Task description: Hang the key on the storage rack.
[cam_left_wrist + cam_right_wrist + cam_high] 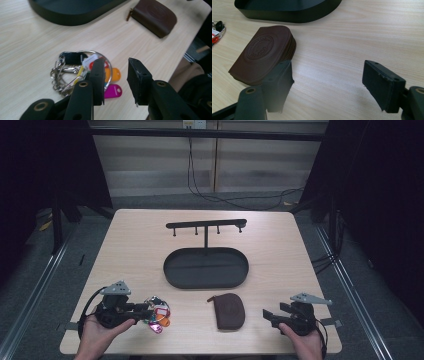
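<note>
At the near-left corner of the pale wooden table: bunch of keys on a silver ring with coloured plastic tags, left gripper over it.

The bunch lies flat. Seen along the left gripper, its long axis runs from the metal clips at left to the orange and magenta tags at right, tags pointing towards the table's near edge. Left gripper jaws stand partly apart; one jaw overlaps the ring and red tag, the other stands over bare wood. No pinch visible; whether a pad touches the ring I cannot tell. Right gripper near the near-right corner, jaws spread wide, nothing between them. Brown leather zip pouch lies just beside its left jaw. Black oval metal tray sits mid-table, well apart from the keys.
</note>
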The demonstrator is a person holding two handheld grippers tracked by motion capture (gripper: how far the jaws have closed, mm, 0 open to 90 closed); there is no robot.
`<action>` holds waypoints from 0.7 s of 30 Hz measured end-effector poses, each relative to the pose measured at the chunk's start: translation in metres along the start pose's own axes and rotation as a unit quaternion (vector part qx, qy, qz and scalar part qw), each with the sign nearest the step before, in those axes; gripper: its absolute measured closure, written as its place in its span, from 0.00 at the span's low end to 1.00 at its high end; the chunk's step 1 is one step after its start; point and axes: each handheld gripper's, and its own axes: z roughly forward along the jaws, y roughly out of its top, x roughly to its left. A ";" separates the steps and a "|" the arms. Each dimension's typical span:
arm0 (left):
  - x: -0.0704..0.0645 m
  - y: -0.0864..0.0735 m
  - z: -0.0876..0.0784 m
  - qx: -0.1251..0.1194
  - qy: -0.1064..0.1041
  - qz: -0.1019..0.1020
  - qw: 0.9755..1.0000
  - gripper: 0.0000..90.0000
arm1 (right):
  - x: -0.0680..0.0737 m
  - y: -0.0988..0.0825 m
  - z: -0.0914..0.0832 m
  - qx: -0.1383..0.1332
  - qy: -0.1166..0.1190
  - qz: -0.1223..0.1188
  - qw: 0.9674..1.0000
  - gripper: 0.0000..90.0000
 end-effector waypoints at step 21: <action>-0.006 0.028 0.019 0.114 -0.003 0.034 0.993 0.78 | 0.001 0.000 0.001 0.005 -0.001 -0.003 1.000 0.27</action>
